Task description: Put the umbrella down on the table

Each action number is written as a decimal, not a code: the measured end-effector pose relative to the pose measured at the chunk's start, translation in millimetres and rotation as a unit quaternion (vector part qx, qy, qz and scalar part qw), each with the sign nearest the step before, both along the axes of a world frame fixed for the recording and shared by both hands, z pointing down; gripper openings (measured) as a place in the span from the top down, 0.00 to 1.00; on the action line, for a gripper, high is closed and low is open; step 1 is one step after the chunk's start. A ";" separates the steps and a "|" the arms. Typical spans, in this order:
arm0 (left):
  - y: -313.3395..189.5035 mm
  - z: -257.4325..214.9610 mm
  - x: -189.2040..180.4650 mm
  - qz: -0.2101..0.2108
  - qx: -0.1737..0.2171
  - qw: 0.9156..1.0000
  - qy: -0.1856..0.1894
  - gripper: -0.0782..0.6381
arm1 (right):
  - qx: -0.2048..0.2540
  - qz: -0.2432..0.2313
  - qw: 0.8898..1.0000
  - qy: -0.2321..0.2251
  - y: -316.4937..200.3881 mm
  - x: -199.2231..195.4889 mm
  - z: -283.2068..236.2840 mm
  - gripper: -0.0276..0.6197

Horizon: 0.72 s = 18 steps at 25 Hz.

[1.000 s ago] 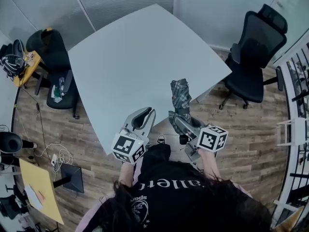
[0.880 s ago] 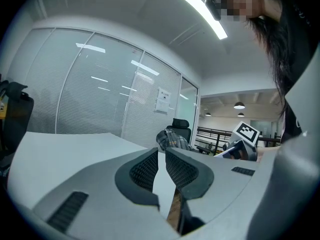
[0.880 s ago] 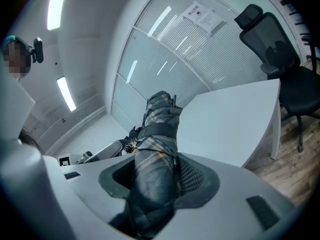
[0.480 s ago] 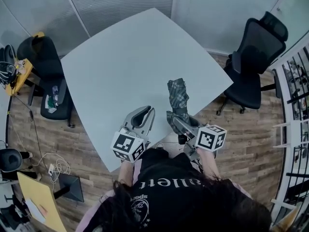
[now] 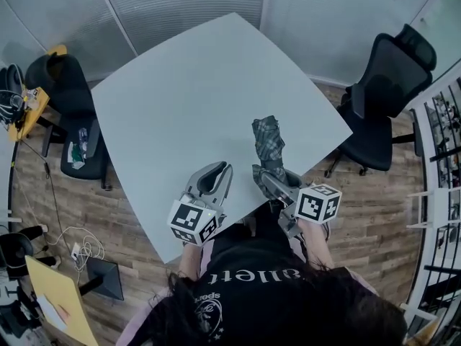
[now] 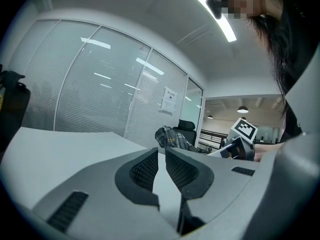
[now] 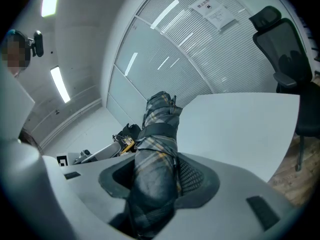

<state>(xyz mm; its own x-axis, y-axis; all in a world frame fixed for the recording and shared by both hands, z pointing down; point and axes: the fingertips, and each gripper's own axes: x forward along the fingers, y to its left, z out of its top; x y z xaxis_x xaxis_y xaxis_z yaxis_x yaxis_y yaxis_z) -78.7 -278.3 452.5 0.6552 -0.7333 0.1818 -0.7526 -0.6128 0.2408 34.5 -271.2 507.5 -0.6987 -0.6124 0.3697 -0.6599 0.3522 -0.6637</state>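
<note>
Umbrella [image 5: 269,144], folded, plaid and strapped shut, is clamped at its lower end in the right claw [image 5: 272,181]. It angles upward over the near edge of the bench [image 5: 180,99] and does not lie flat on it. The left claw [image 5: 220,170] hovers over that same bench edge, its jaws drawn nearly together with nothing between them. A black office chair [image 5: 382,85] stands off the bench's right corner.

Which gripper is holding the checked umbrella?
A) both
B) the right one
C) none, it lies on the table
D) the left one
B: the folded umbrella is clamped between the jaws of the right gripper, while the left gripper has nothing between its jaws.
</note>
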 end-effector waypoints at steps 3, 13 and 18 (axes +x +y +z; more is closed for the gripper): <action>-11.3 3.2 -1.3 -0.020 -0.004 1.000 0.000 0.81 | 0.000 -0.021 1.000 0.007 -24.2 3.5 3.4 0.64; -63.1 7.4 -0.6 -0.106 -0.018 0.994 0.001 0.81 | 0.000 -0.108 0.993 0.049 -125.7 24.9 16.9 0.64; -83.0 8.1 10.1 -0.133 -0.026 0.991 -0.002 0.81 | 0.011 -0.161 0.983 0.090 -185.6 37.1 25.7 0.64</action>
<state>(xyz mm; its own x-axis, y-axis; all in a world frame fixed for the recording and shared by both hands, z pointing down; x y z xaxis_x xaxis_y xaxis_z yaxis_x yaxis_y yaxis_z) -68.6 -361.2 460.6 0.4392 -0.8698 0.2249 -0.8868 -0.3796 0.2636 71.6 -456.8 533.2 -0.7822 -0.3788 0.4947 -0.6177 0.5755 -0.5360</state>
